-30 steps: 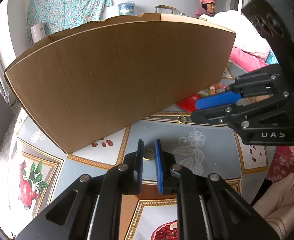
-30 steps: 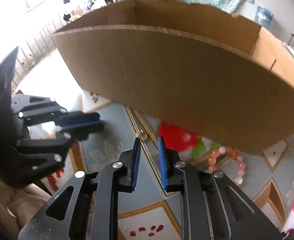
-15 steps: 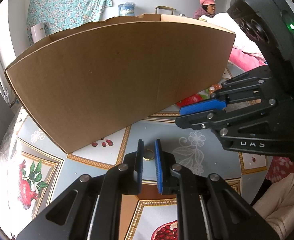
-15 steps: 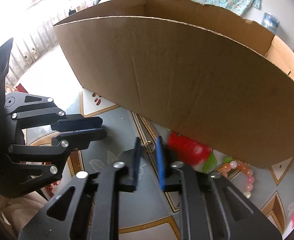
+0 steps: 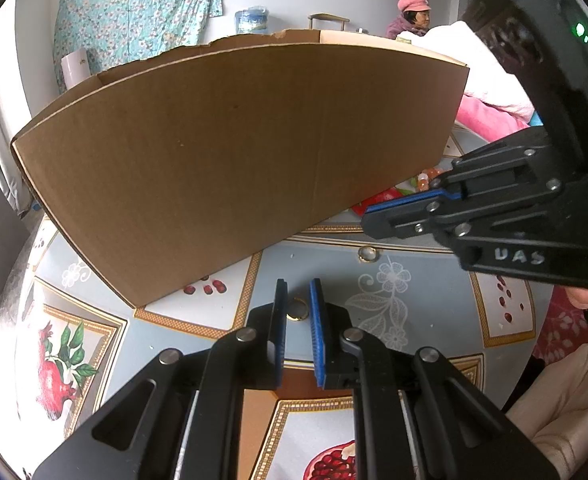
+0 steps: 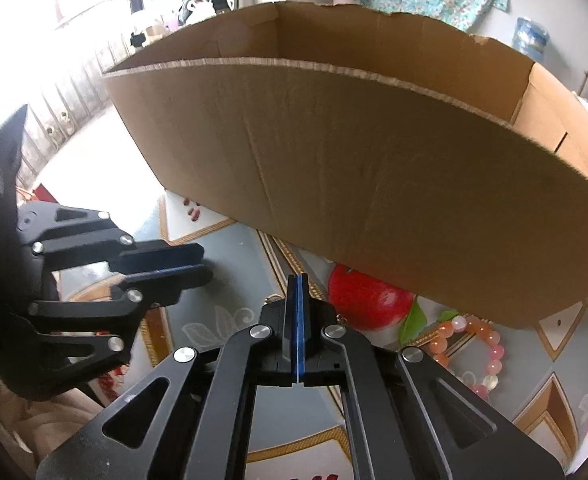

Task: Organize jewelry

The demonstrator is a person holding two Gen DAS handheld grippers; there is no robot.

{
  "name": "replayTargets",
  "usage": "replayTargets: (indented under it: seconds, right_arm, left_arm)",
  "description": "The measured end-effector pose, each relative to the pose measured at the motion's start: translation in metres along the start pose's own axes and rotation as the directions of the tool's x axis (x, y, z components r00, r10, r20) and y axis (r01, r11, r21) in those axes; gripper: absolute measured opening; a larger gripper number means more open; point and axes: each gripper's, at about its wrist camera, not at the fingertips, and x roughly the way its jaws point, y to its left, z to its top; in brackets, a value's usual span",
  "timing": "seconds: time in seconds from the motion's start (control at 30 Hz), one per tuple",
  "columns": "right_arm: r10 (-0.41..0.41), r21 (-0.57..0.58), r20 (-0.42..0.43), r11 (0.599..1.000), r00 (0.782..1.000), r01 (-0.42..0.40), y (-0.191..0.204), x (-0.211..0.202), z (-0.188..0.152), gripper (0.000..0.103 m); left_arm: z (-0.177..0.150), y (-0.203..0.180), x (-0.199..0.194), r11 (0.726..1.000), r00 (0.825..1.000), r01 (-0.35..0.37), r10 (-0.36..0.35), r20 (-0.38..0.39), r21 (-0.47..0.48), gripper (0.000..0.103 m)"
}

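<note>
My left gripper [image 5: 297,292] points down at the patterned tablecloth with its blue pads a narrow gap apart. A gold ring [image 5: 297,309] shows in that gap, lying on the cloth, and I see no pad pressing on it. A second gold ring [image 5: 368,254] lies on the cloth just below the tips of my right gripper [image 5: 368,222]. My right gripper [image 6: 298,280] is closing its last bit: the pads meet with nothing seen between them, and thin gold loops [image 6: 269,300] peek out beside its fingers. A bracelet of orange and pink beads [image 6: 470,344] lies to the right.
A large open cardboard box [image 5: 233,152] stands close behind both grippers and fills the middle of both views. A hand [image 5: 586,298] holds the right gripper. A person in a pink hat [image 5: 412,12] sits far back. Pink and white bedding [image 5: 494,92] lies at the right.
My right gripper's jaws have gone from a clear gap to pads touching, and it has shifted a little towards the box. The left gripper and the ring in its gap have not moved.
</note>
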Motion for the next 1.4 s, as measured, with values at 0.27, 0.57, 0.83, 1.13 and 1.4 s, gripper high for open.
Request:
replayTargets:
  seconds: [0.27, 0.57, 0.83, 1.13, 1.4]
  right_arm:
    - [0.023, 0.019, -0.033, 1.000, 0.999, -0.023, 0.005, -0.009, -0.006, 0.018]
    - [-0.022, 0.052, -0.032, 0.998, 0.999, 0.024, 0.010, 0.006, -0.007, 0.019]
    - [-0.096, 0.006, 0.000, 0.995, 0.995, 0.096, 0.033, 0.014, -0.008, 0.013]
    - [-0.086, 0.014, 0.013, 0.996, 0.996, 0.086, 0.033, 0.013, -0.011, 0.010]
    - [-0.080, 0.026, 0.037, 0.997, 0.996, 0.079, 0.017, -0.002, -0.011, 0.010]
  left_arm:
    - [0.000, 0.001, 0.000, 1.000, 1.000, 0.002, -0.002, 0.001, -0.001, 0.011]
    - [0.000, 0.000, 0.000, 1.000, 1.000, 0.003, -0.003, 0.002, -0.003, 0.011]
    - [-0.001, 0.001, -0.001, 1.000, 1.000, 0.003, -0.003, 0.003, -0.003, 0.011]
    - [-0.001, 0.002, -0.001, 1.000, 1.000, 0.004, -0.004, 0.005, -0.003, 0.011]
    - [0.000, 0.002, -0.003, 1.000, 1.000, 0.007, -0.007, 0.005, -0.004, 0.011]
